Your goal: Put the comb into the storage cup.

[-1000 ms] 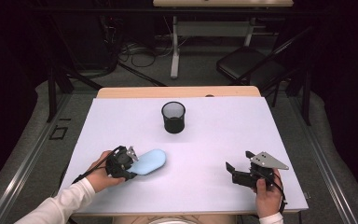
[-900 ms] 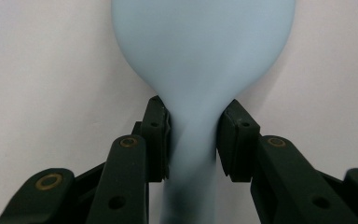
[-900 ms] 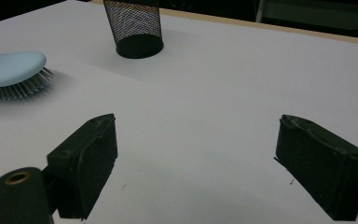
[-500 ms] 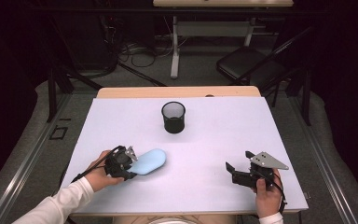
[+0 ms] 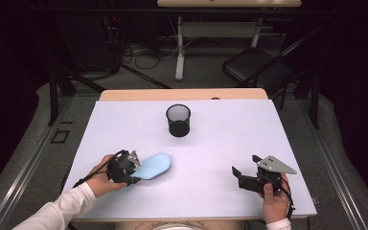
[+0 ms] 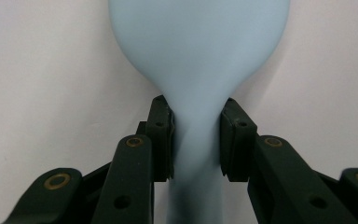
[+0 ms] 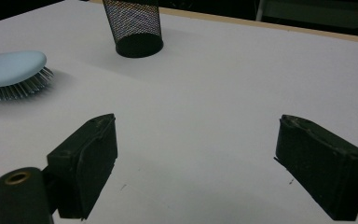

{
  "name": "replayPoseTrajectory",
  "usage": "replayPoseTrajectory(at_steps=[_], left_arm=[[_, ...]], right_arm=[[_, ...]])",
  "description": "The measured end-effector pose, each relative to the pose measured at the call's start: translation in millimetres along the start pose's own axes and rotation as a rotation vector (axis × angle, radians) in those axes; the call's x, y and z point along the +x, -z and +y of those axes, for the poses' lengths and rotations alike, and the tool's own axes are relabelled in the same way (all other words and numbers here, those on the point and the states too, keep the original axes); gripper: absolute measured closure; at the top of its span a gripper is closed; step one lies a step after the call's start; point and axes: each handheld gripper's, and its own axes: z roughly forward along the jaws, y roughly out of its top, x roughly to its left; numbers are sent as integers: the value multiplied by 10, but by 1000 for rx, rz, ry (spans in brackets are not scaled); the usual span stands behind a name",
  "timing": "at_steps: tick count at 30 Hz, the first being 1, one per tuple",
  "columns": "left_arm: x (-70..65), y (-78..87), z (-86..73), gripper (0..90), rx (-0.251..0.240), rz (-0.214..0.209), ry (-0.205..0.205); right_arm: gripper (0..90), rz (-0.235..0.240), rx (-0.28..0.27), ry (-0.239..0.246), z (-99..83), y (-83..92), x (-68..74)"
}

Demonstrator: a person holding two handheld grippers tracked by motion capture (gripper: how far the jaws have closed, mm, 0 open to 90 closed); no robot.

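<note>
A pale blue hairbrush (image 5: 154,165) lies bristles down on the white table (image 5: 230,134) at the front left. My left gripper (image 5: 133,170) is shut on its narrow handle, and in the left gripper view both pads press the handle (image 6: 196,140) just below the oval head (image 6: 198,46). At the front right, my right gripper (image 5: 244,165) rests low over the table with its jaws wide open and nothing between them (image 7: 198,158). From the right gripper view the hairbrush (image 7: 9,67) sits far off to the left.
A black mesh pencil cup (image 5: 178,120) stands upright at the middle back of the table; the same cup (image 7: 134,25) is in the right gripper view. Beyond the table's far wooden edge are a dark chair (image 5: 258,72) and desk legs.
</note>
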Motion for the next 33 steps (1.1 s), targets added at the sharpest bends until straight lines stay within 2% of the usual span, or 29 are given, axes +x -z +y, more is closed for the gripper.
replayPoseTrajectory(at_steps=[20,27,33], left_arm=[[-11,13,1,697,-28,-6,10],[-12,32,3,697,-50,-10,17],[-6,90,14,698,-88,-9,32]], right_arm=[[123,-3,-3,0,-3,-2,-5],[123,-2,-1,-1,-4,0,-5],[123,-1,-4,-3,-5,9,-12]])
